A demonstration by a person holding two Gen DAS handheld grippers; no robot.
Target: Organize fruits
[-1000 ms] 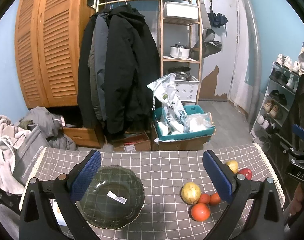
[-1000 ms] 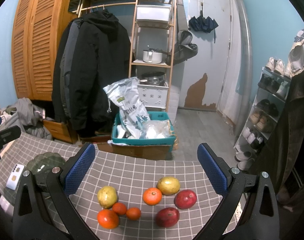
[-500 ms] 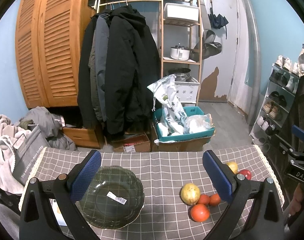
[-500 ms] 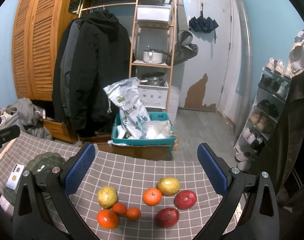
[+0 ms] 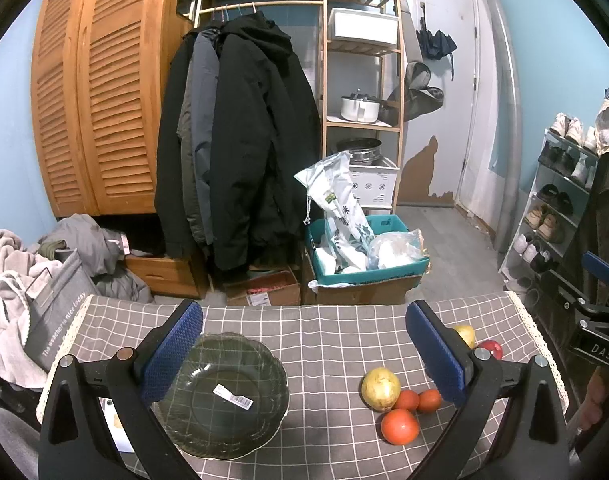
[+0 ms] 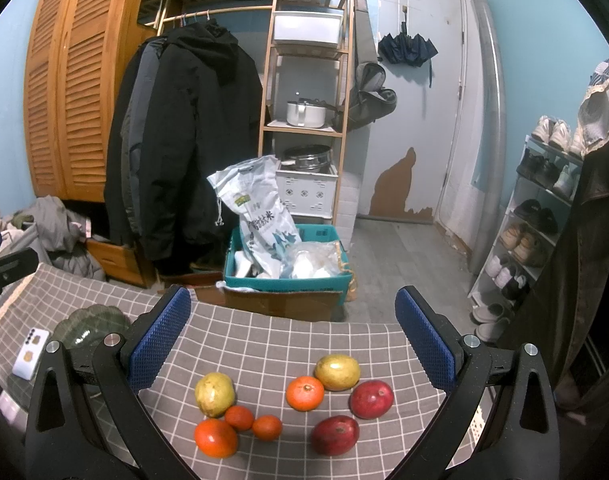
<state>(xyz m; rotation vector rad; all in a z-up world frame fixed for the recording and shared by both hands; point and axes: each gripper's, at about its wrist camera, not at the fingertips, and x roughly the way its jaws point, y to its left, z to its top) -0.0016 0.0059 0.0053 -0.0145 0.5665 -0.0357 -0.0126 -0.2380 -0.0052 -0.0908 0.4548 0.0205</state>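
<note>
Your left gripper [image 5: 304, 354] is spread wide and holds nothing, hovering above the checked surface [image 5: 328, 332]. The dark glass bowl [image 5: 224, 396] sits just under its left finger, at about 7 o'clock in that view, with a white barcode sticker inside it. At 4 o'clock lies a yellow-green pear [image 5: 380, 388] touching two small tangerines [image 5: 418, 400], with a larger orange [image 5: 399, 426] just below them.

Your right gripper [image 6: 292, 338] is also spread wide and empty, directly above the fruit. Between its fingers, toward 6 o'clock, you see the left cluster of pear, tangerines and orange; to the right sit another orange [image 6: 304, 393], a second yellow-green fruit [image 6: 337, 372] and two red apples [image 6: 371, 399]. The bowl is at 9 o'clock, beside a white phone [image 6: 30, 354].
</note>
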